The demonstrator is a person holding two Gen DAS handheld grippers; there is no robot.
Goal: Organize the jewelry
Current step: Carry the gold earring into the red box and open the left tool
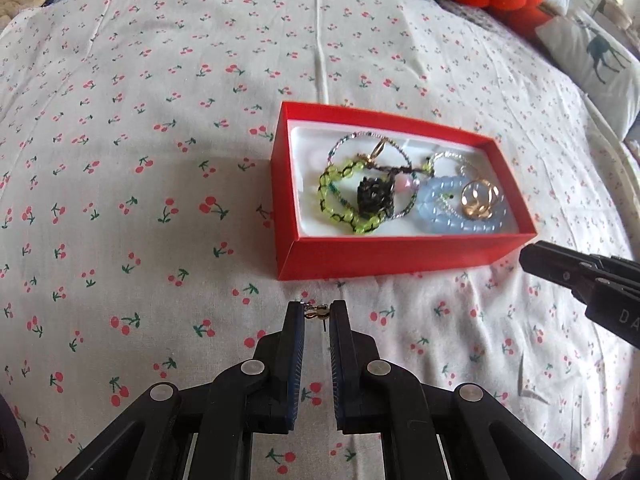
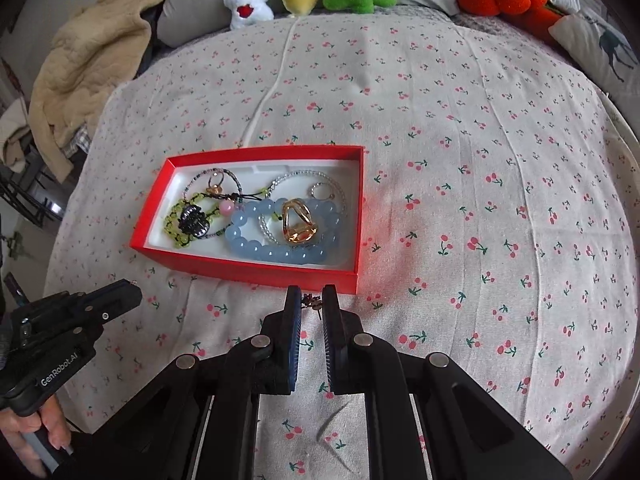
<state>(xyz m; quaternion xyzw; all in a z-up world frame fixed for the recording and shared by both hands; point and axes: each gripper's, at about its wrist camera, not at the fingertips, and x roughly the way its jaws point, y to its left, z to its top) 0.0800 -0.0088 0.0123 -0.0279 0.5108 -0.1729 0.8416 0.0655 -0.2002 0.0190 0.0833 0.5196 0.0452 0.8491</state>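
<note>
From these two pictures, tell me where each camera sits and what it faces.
Left wrist: on the left gripper, which pinches a small earring; faces the red box; right gripper enters at right.
Right wrist: on the right gripper, pinching another earring; faces the box's near wall; left gripper and hand at left.
Shared: box, cherry sheet.

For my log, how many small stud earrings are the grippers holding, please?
2: a gold stud in the left gripper, a dark stud in the right gripper; others may hide in the red cardboard box.
</note>
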